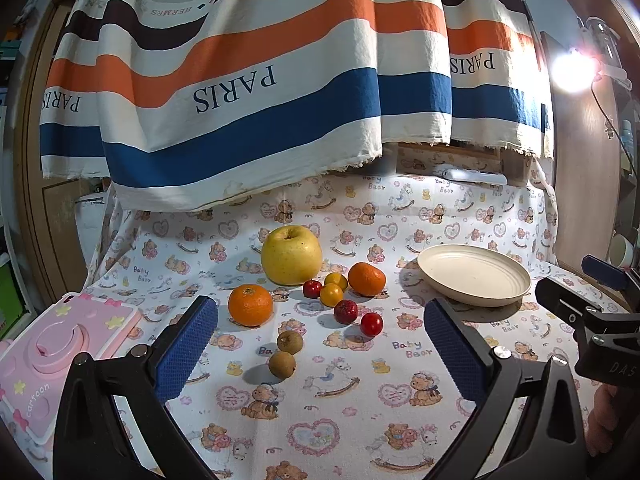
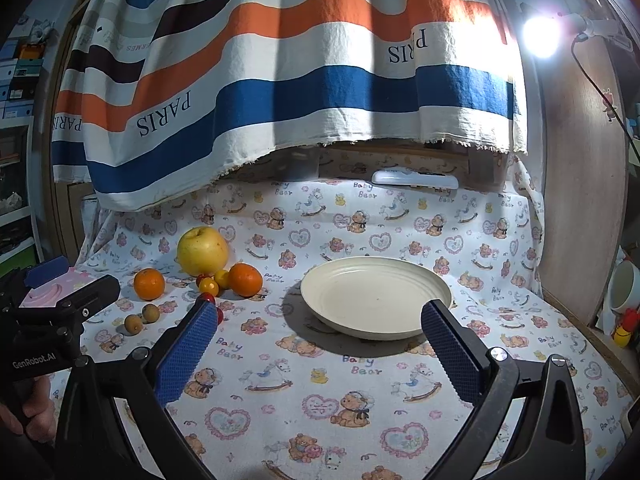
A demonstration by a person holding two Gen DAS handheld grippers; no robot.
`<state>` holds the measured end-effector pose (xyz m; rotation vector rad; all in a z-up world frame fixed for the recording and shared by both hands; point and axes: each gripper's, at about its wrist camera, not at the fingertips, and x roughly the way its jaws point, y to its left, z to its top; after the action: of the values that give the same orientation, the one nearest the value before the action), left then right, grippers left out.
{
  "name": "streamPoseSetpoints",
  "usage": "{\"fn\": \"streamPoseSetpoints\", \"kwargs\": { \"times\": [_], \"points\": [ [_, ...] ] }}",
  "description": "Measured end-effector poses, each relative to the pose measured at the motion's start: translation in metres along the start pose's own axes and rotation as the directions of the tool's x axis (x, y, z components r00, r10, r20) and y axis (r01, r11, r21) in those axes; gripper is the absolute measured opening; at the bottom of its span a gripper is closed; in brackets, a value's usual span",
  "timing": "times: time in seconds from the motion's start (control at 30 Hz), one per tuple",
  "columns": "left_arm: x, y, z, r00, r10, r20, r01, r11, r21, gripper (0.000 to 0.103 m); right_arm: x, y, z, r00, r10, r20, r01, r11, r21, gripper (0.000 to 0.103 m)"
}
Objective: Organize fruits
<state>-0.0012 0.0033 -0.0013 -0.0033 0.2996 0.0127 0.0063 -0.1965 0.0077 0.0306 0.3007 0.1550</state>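
Note:
A yellow apple [image 1: 291, 254] stands at the back of a fruit cluster on the bear-print cloth. Two oranges [image 1: 250, 305] [image 1: 367, 278], two yellow cherry tomatoes [image 1: 331, 294], three small red fruits [image 1: 345, 311] and two brown longans [image 1: 282, 364] lie around it. A cream plate [image 1: 474, 274] sits empty to the right. My left gripper [image 1: 320, 344] is open and empty, just short of the longans. My right gripper [image 2: 320, 344] is open and empty in front of the plate [image 2: 376, 296]; the apple [image 2: 202, 251] and cluster are to its left.
A pink toy camera [image 1: 60, 348] lies at the left edge of the cloth. A striped "PARIS" cloth [image 1: 256, 80] hangs over the back. A white remote-like bar [image 2: 415, 179] lies at the back. A bright lamp [image 2: 541, 36] and cups [image 2: 624, 286] are on the right.

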Motion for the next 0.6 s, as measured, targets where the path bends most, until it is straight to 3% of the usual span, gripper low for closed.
{"fn": "streamPoseSetpoints", "kwargs": {
  "times": [0.4,0.5,0.6],
  "points": [
    [-0.0017,-0.0033,-0.0010,1.000,-0.001,-0.001,0.001,1.000,0.011,0.103,0.0012,0.0000,0.0016,1.000,0.007,-0.015,-0.007,1.000,-0.003,0.102],
    [-0.0017,-0.0054,-0.0001,1.000,0.004,-0.004,-0.003,1.000,0.012,0.103,-0.0002,-0.0013,0.0011,1.000,-0.012,-0.010,0.012,1.000,0.003,0.095],
    [-0.0018,-0.0059,0.0006,1.000,0.010,-0.005,-0.010,1.000,0.009,0.103,0.0019,-0.0020,0.0010,1.000,-0.013,-0.018,0.014,1.000,0.006,0.095]
  ]
}}
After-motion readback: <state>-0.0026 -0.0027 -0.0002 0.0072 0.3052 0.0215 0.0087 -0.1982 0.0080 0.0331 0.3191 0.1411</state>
